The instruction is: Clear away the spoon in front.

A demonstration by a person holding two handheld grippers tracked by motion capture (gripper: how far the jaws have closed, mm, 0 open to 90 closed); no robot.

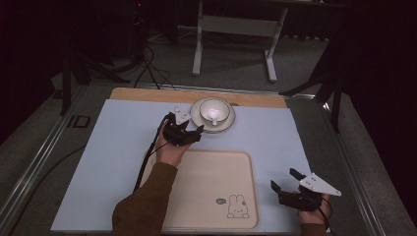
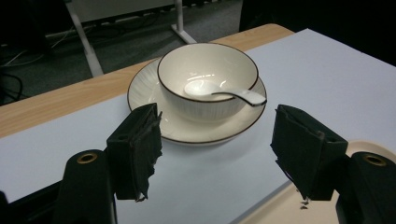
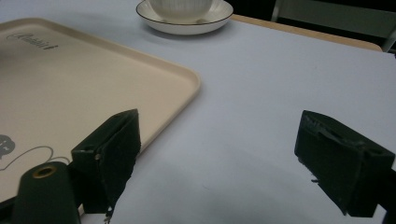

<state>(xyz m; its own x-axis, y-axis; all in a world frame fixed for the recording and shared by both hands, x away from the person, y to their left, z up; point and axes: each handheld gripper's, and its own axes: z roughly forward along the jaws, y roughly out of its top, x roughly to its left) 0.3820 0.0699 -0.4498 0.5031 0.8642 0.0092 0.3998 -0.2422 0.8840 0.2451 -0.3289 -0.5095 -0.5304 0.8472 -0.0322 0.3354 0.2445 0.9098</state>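
Observation:
A white bowl (image 1: 214, 110) with a dark rim stands on a matching saucer (image 1: 198, 118) at the back of the light blue mat; a white spoon (image 2: 224, 93) lies inside the bowl (image 2: 208, 74), its handle over the rim. My left gripper (image 1: 189, 132) hovers open just in front of the saucer (image 2: 154, 86), nothing between its jaws. A cream tray (image 1: 206, 172) with a rabbit drawing lies near the front edge. My right gripper (image 1: 284, 180) stands open to the right of the tray (image 3: 70, 74), above the mat, holding nothing.
The blue mat (image 1: 123, 142) covers a wooden table (image 1: 147, 93) with bare wood along the back. Beyond the table stand a white desk frame (image 1: 236, 29), cables and dark stands on grey carpet.

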